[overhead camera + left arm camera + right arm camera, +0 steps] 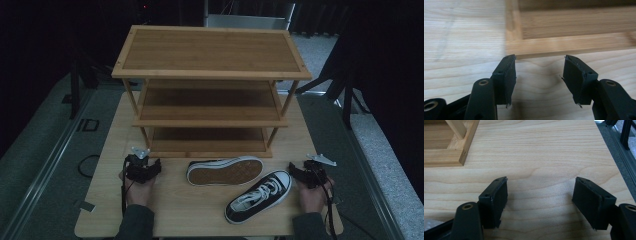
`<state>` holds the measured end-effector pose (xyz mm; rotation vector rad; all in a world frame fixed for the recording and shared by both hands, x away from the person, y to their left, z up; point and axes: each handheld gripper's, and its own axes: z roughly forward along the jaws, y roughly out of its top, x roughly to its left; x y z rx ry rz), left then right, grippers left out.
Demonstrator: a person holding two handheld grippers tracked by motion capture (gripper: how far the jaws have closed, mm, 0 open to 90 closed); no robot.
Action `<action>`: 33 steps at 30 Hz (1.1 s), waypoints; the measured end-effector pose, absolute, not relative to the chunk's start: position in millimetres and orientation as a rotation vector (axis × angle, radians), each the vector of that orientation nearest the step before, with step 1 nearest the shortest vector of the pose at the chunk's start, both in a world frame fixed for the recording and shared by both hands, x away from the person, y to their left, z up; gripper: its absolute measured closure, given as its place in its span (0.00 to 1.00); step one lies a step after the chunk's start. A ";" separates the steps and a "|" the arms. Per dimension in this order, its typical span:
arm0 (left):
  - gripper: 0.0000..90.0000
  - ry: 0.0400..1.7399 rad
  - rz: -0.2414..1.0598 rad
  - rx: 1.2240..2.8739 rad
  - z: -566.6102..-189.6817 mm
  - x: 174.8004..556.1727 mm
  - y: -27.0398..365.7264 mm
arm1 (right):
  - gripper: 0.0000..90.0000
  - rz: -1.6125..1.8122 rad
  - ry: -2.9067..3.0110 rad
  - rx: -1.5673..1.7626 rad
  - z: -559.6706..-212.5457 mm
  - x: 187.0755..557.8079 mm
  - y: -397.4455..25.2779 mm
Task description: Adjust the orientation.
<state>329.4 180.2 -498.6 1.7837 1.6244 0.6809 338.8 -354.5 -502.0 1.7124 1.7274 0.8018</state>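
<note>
Resting on the table (200,210), both tools are idle: left gripper (150,169) and right gripper (298,172) have jaws spread, holding nothing. Between them lie the upright sneaker (259,196) and, just beyond, the tipped sneaker (225,170). Farther back stands the shoe rack (210,75). Risk: pinching loose laces or the soft collar may let a shoe slip.

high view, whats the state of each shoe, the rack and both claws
black canvas sneaker with white laces: upright on table
second black sneaker, brown sole showing: tipped on its side
three-tier bamboo shoe rack: shelves bare
left claw: open, holding nothing
right claw: open, holding nothing
</note>
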 end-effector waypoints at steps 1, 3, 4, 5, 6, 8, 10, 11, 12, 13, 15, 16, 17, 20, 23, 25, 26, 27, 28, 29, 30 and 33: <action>0.49 1.624 0.681 1.784 -498.6 329.4 180.2 | 0.31 0.802 1.727 1.712 -502.0 338.8 -354.5; 0.49 1.581 0.652 1.776 -493.9 326.9 176.0 | 0.31 0.802 1.728 1.712 -502.1 338.8 -354.5; 0.50 1.581 0.652 1.776 -493.9 326.9 176.0 | 0.31 0.802 1.728 1.712 -502.1 338.8 -354.5; 0.52 1.536 0.619 1.762 -488.1 323.7 173.2 | 0.31 0.802 1.727 1.712 -502.1 338.8 -354.5; 0.52 1.536 0.619 1.762 -488.1 323.7 173.2 | 0.31 0.802 1.727 1.712 -502.1 338.8 -354.5; 0.52 1.500 0.587 1.746 -480.4 321.8 168.7 | 0.31 0.802 1.727 1.712 -502.1 338.7 -354.5; 0.53 1.430 0.559 1.760 -466.6 319.4 160.2 | 0.31 0.801 1.726 1.712 -502.1 338.6 -354.3; 0.53 1.430 0.559 1.760 -466.6 319.4 160.2 | 0.31 0.801 1.726 1.712 -502.1 338.6 -354.3; 0.53 1.409 0.540 1.763 -462.3 319.7 156.9 | 0.31 0.801 1.725 1.713 -502.1 338.4 -354.2; 0.54 1.388 0.519 1.771 -457.9 320.4 153.1 | 0.31 0.801 1.724 1.714 -502.1 338.3 -354.2; 0.54 1.340 0.478 1.775 -445.6 324.1 139.5 | 0.31 0.800 1.722 1.716 -502.0 338.2 -354.0; 0.54 1.340 0.478 1.775 -445.6 324.1 139.5 | 0.31 0.801 1.721 1.717 -502.1 338.1 -354.0; 0.54 1.327 0.468 1.773 -441.9 325.3 134.2 | 0.31 0.801 1.721 1.717 -502.1 338.1 -354.0; 0.59 1.280 0.454 1.789 -433.5 329.1 116.1 | 0.31 0.802 1.721 1.718 -502.1 338.1 -354.0; 0.63 1.233 0.414 1.830 -429.4 336.4 95.3 | 0.31 0.802 1.720 1.719 -502.1 338.1 -353.9; 0.64 1.222 0.393 1.853 -428.8 341.2 83.8 | 0.31 0.802 1.720 1.719 -502.1 338.1 -354.0; 0.64 1.223 0.377 1.861 -429.3 344.0 77.7 | 0.31 0.802 1.720 1.719 -502.1 338.1 -354.0; 0.64 1.226 0.369 1.867 -430.0 346.4 73.2 | 0.31 0.802 1.720 1.719 -502.1 338.0 -354.0; 0.65 1.228 0.347 1.864 -431.3 348.9 69.1 | 0.31 0.802 1.721 1.718 -502.1 338.1 -354.0; 0.66 1.228 0.321 1.861 -432.7 351.2 66.0 | 0.31 0.802 1.720 1.718 -502.1 338.1 -353.9; 0.68 1.226 0.304 1.860 -434.0 352.8 63.7 | 0.31 0.802 1.720 1.719 -502.1 338.1 -354.0; 0.72 1.220 0.268 1.881 -439.3 357.1 53.4 | 0.31 0.803 1.720 1.719 -502.1 338.1 -354.0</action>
